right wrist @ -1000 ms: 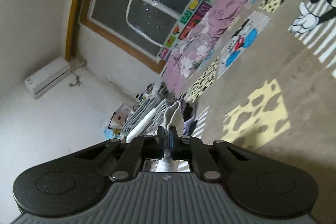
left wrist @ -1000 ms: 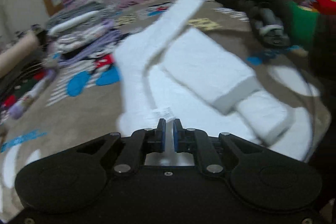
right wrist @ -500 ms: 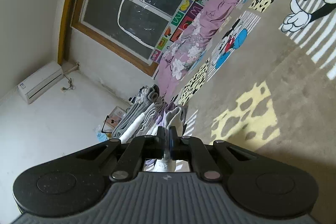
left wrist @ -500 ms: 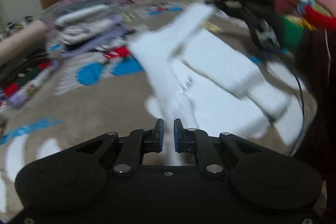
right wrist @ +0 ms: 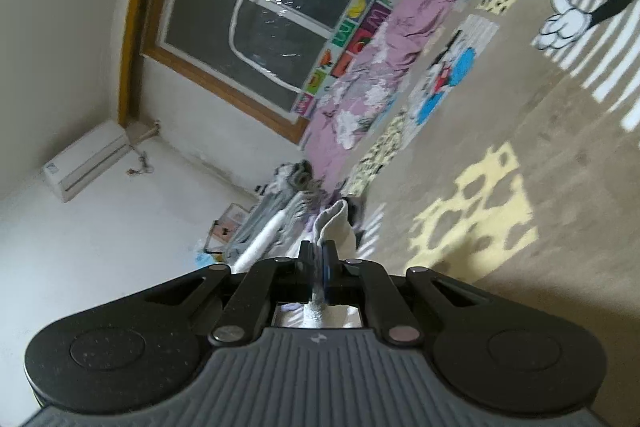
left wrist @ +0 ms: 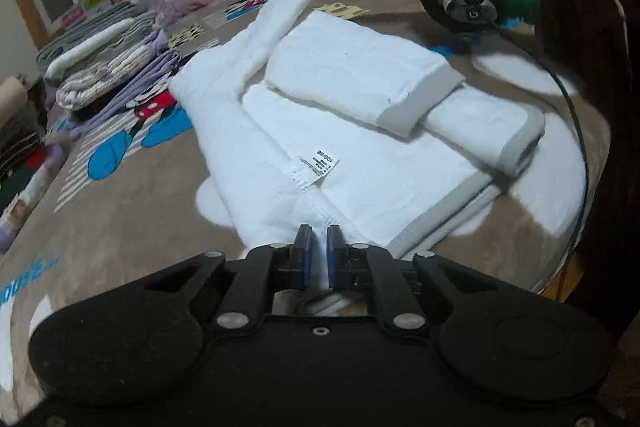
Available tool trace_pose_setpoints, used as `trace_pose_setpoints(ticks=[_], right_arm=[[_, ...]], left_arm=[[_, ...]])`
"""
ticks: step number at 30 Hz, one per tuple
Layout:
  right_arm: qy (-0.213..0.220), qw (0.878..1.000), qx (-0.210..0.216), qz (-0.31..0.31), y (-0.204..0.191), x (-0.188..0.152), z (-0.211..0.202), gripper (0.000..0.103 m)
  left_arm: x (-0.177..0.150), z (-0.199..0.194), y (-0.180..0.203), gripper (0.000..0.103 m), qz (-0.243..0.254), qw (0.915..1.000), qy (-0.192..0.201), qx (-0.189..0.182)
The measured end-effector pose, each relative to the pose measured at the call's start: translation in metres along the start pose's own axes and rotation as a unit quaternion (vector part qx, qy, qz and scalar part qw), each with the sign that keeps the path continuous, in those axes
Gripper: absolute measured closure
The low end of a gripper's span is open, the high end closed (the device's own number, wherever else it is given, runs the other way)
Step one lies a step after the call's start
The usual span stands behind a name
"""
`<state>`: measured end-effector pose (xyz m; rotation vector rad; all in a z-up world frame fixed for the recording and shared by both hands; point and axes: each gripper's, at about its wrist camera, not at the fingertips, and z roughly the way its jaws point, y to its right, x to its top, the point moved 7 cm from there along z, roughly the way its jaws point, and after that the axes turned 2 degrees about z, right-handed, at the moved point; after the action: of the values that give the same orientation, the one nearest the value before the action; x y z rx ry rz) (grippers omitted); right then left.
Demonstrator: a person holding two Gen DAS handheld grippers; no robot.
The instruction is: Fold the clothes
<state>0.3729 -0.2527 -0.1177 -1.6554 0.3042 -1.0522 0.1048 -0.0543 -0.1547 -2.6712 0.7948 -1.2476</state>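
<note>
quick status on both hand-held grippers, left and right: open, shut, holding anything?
Left hand-held gripper: shut on the near hem of the white garment.
Right hand-held gripper: shut on the same garment's far end.

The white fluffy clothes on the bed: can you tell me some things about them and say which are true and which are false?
1. The left hand-held gripper is shut on the white garment. True.
2. The white garment has red trim. False: its trim is grey.
3. The right hand-held gripper pinches white fabric. True.
4. A small printed label shows on the garment. True.
5. The blanket under the garment is plain green. False: it is tan with cartoon mouse pictures.
6. The folded clothes lie on top of the white garment. False: they lie beside it.
</note>
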Motion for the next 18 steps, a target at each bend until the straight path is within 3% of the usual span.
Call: trace_pose_setpoints(ticks=[5,8,10,14,18], right_arm=[[-0.018,0.999,0.008,-0.035,-0.016,-0.010,0.002,0.096],[-0.024,0.999,0.014,-0.043,-0.022,-0.015,0.002,0.096],[-0.028,0.998,0.018,-0.062,-0.029,-0.019,0.001,0.096],[-0.036,0.997,-0.005,-0.069,-0.023,-0.027,0.000,0.096],[-0.035,0.996,-0.011,-0.076,-0.023,-0.031,-0.001,0.096]], left_arm=[[0.000,-0.004,-0.004,0.100,-0.046,0.9987,0.004,-0.021],[-0.006,-0.004,-0.019,0.099,-0.127,0.9899,0.021,-0.059],[-0.008,-0.009,-0.027,0.097,-0.154,0.9840,0.027,-0.085],[-0.004,-0.030,-0.029,0.081,-0.161,0.9799,0.050,-0.107],[0.001,-0.049,-0.034,0.080,-0.154,0.9783,0.076,-0.116]])
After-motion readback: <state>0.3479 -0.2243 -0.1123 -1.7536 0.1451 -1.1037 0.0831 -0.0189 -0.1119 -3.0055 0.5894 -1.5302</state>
